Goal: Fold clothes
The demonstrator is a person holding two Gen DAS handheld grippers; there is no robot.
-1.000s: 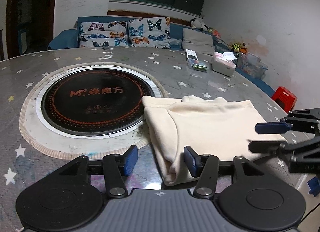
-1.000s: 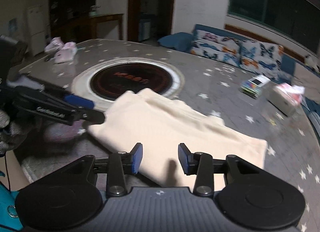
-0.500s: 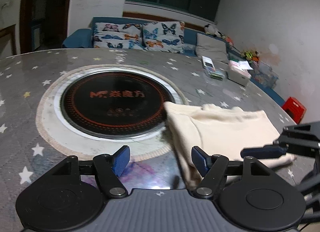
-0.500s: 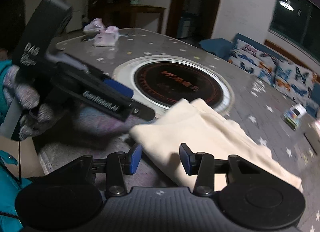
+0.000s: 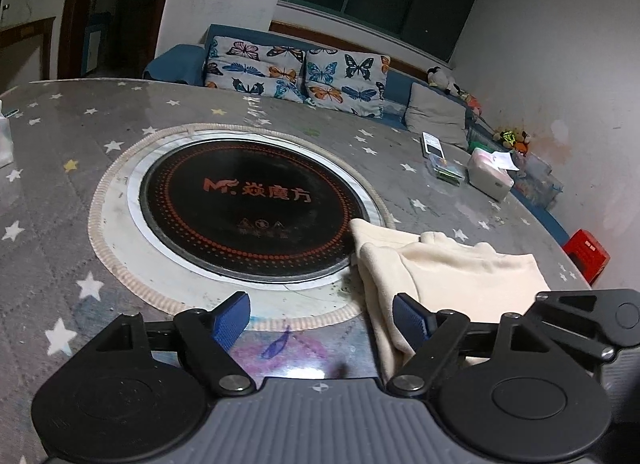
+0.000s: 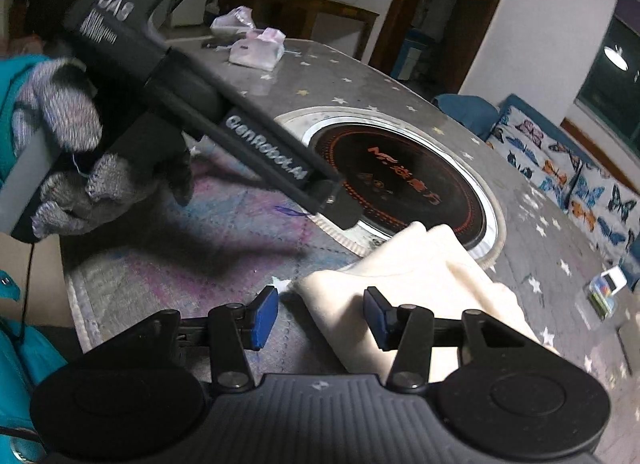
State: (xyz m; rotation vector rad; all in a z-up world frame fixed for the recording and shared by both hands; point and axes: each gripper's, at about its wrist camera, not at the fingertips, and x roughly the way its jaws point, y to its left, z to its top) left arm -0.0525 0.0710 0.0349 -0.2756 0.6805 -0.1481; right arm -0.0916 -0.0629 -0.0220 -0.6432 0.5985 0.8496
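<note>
Since a second ago both tools have drawn back toward the near rim of the desk point(image 5: 48, 248), and the left view now takes in more of the round black cooktop point(image 5: 248, 207). The left hand-held gripper point(image 5: 322, 318) is spread wide and empty, its right finger over the near left corner of the folded cream garment point(image 5: 452, 276). The right hand-held gripper point(image 6: 320, 314) is also wide open and holds nothing (the garment's corner lies between its blue pads). The garment lies flat, its far left corner overlapping the cooktop's rim. Open star-patterned surface stretches left of it; a gloved hand point(image 6: 68, 167) grips the left tool's handle.
</note>
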